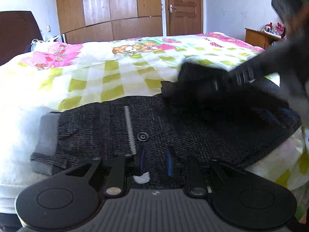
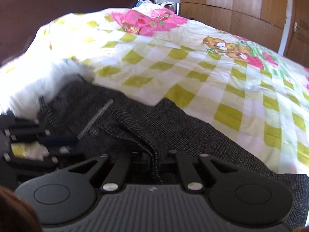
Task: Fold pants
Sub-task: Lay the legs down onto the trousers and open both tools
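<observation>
Dark grey checked pants (image 1: 193, 127) lie on the bed, waistband toward me, with a black button (image 1: 143, 136) and an open zipper (image 1: 129, 127). My left gripper (image 1: 155, 159) is open, its blue-padded fingers just above the waistband near the button. My right gripper (image 2: 154, 159) is shut on a fold of the pants fabric (image 2: 152, 145) and holds it up over the rest of the pants (image 2: 202, 135). The right gripper shows blurred in the left wrist view (image 1: 216, 85); the left gripper shows at the left of the right wrist view (image 2: 48, 145).
The bed has a white, green-checked and pink cartoon bedsheet (image 1: 119, 69). A dark headboard (image 2: 67, 2) stands behind it. A wooden wardrobe (image 1: 108, 9), a door (image 1: 183, 7) and a small wooden nightstand (image 1: 258, 36) stand beyond the bed.
</observation>
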### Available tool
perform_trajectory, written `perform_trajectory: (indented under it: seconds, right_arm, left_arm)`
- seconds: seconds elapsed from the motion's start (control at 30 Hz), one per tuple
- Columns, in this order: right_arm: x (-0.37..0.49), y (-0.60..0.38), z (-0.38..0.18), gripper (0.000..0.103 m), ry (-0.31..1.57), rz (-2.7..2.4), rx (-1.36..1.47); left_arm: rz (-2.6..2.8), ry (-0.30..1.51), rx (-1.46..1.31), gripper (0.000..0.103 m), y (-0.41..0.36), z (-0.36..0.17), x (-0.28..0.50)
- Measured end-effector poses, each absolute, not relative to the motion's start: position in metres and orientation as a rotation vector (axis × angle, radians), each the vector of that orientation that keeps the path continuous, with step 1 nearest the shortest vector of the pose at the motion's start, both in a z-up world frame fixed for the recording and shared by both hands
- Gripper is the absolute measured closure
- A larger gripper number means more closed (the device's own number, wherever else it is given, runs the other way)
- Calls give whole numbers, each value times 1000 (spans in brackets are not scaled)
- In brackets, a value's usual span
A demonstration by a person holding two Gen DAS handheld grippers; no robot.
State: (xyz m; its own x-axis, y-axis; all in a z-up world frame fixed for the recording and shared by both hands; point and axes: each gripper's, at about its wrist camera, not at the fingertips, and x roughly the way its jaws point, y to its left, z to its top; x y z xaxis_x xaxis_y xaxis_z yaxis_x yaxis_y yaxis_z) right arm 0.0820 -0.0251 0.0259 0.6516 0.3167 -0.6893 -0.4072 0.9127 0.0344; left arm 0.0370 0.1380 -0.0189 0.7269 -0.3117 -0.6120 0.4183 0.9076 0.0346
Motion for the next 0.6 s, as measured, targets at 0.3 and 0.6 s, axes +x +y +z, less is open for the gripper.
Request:
perform_trajectory:
  seconds: [0.3,0.6]
  right_arm:
    - [95,56,68,96,541,589,-108]
    - [96,111,21,96,616,682,-181]
  left_arm:
    - [-362,675,104,66,166,-28,32]
    - [-365,670,86,66,176,-30,25]
